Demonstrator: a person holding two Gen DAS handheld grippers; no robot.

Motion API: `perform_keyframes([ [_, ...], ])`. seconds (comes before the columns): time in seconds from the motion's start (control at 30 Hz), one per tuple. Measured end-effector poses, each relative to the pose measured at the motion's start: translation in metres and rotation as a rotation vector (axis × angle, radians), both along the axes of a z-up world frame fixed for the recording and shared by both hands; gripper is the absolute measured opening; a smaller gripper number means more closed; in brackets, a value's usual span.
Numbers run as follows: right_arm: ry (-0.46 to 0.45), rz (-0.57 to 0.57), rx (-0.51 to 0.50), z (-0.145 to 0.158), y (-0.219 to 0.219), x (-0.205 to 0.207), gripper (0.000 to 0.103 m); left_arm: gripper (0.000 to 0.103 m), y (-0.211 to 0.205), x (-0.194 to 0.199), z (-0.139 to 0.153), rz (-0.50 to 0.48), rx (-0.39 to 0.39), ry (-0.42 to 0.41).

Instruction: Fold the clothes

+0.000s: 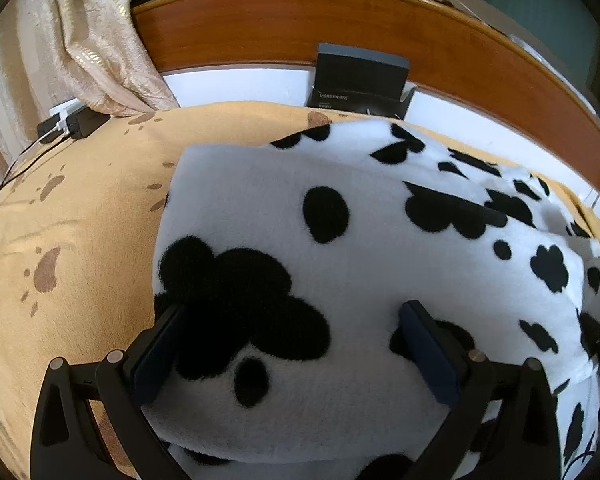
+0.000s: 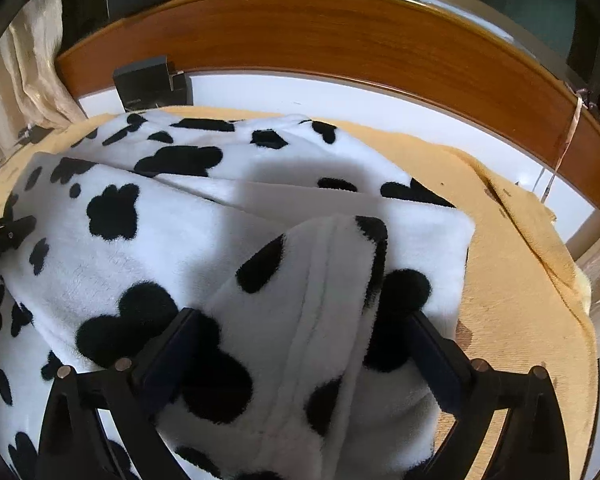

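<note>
A bed is seen, covered by a tan blanket (image 1: 80,216) printed with brown paw marks, with bare white sheet beyond it and a curved wooden headboard (image 1: 284,28) behind. A beige curtain (image 1: 96,40) is hung at the far left corner. One fleece garment (image 1: 340,240), white with black blotches, is spread across the blanket, folded into overlapping layers, its far edge lying near the blanket's far edge. Open blanket is left on the garment's left side and on its right. One dark box (image 1: 360,80) is stood against the headboard, and one black charger (image 1: 76,124) is laid by the curtain. The left gripper (image 1: 296,356) is held with jaws wide apart over the fleece, nothing clamped. The right gripper (image 2: 300,356) is likewise spread wide, a folded strip of fleece lying loose between its jaws.
</note>
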State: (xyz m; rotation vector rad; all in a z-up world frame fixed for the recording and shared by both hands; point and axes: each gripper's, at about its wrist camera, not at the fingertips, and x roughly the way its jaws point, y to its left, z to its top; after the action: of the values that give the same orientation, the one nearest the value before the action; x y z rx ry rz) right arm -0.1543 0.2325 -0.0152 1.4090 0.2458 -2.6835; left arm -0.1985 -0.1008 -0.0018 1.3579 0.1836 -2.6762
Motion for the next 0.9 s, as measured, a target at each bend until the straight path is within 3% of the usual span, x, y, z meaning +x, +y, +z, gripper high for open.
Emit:
perform_keyframes([
  [0.1, -0.014, -0.007, -0.049, 0.025, -0.002, 0.021, 0.102, 0.103, -0.006, 0.019, 0.014, -0.061, 0.044, -0.033],
  [0.17, 0.018, 0.063, -0.132, 0.044, -0.008, 0.054, 0.102, 0.103, -0.009, 0.043, 0.024, -0.105, 0.096, -0.032],
  [0.27, 0.007, 0.134, -0.164, 0.048, -0.021, 0.105, 0.102, 0.103, -0.007, 0.082, 0.032, -0.185, 0.138, -0.039],
  [0.47, -0.021, 0.224, -0.089, 0.020, -0.036, 0.178, 0.102, 0.103, 0.006, 0.140, 0.017, -0.274, 0.049, -0.075],
  [0.57, -0.070, 0.216, -0.079, -0.003, -0.031, 0.189, 0.102, 0.103, 0.009, 0.154, 0.001, -0.288, 0.008, -0.100],
  [0.7, -0.040, 0.231, -0.058, -0.011, -0.032, 0.195, 0.103, 0.103, 0.023, 0.162, -0.006, -0.305, -0.088, -0.069],
  [0.9, -0.026, 0.224, -0.063, -0.012, -0.030, 0.198, 0.103, 0.103, 0.020, 0.161, -0.007, -0.304, -0.074, -0.061],
])
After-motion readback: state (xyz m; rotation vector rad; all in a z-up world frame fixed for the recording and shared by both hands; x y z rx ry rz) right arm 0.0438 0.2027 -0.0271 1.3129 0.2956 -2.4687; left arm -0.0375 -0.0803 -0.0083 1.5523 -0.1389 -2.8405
